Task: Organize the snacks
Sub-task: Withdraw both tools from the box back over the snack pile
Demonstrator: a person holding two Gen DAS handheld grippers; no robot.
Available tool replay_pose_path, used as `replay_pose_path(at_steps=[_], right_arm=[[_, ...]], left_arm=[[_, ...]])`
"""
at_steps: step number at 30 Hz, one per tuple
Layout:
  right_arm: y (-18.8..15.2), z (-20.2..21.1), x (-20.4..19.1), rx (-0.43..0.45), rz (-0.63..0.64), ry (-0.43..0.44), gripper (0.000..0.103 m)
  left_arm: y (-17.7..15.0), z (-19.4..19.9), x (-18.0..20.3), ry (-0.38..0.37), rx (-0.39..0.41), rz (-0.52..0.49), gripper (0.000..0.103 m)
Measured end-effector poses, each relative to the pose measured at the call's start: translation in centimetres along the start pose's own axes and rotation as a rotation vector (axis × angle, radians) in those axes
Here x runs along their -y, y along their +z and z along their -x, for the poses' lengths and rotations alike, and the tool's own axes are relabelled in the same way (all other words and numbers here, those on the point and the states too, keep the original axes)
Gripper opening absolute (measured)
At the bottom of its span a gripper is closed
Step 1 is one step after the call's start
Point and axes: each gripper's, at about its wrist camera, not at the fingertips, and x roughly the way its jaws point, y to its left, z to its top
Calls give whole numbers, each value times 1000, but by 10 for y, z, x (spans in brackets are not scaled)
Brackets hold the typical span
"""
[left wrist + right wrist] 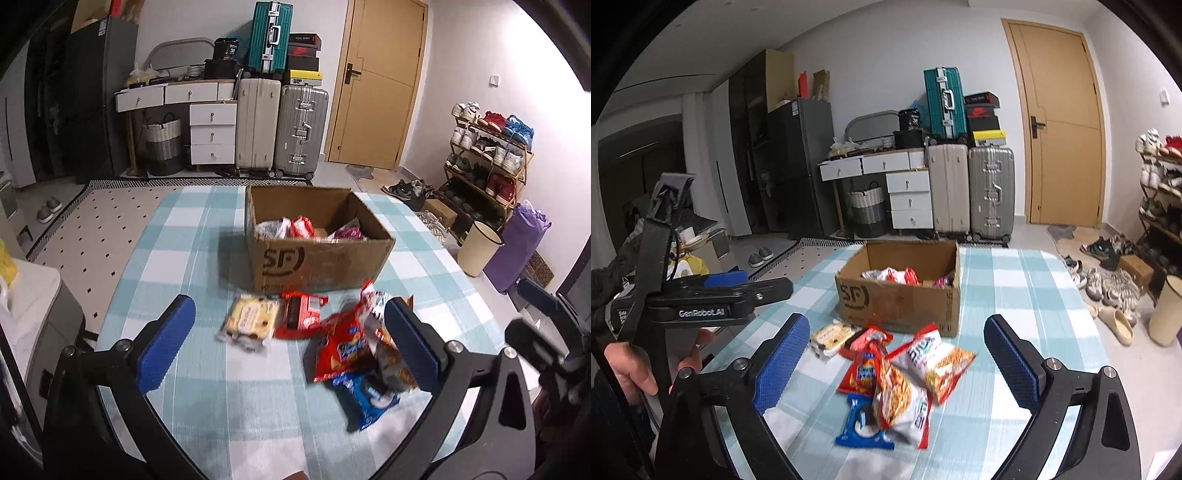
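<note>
Left wrist view: both grippers (290,334) (897,363) empty, fingers wide — approaching loose snack packets (343,347); next, grip one for the box (317,258).

Both grippers are black frames with ridged blue pads on their fingers and silver screw heads at the joints. The left gripper (750,284) carries white "GenRobot.AI" lettering along its side and a grey clip on top. The right gripper (897,354) has triangular cut-outs in its arms.
</note>
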Motion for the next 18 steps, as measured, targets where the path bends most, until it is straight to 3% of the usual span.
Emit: replay_pose_path(at_steps=[6, 18], right_arm=[[-23, 1, -3, -20, -13, -10, 97], [-58, -24, -5, -83, -47, 3, 97]], left_arm=[[-35, 3, -10, 27, 27, 14, 102], [-85, -27, -20, 39, -30, 35, 102]])
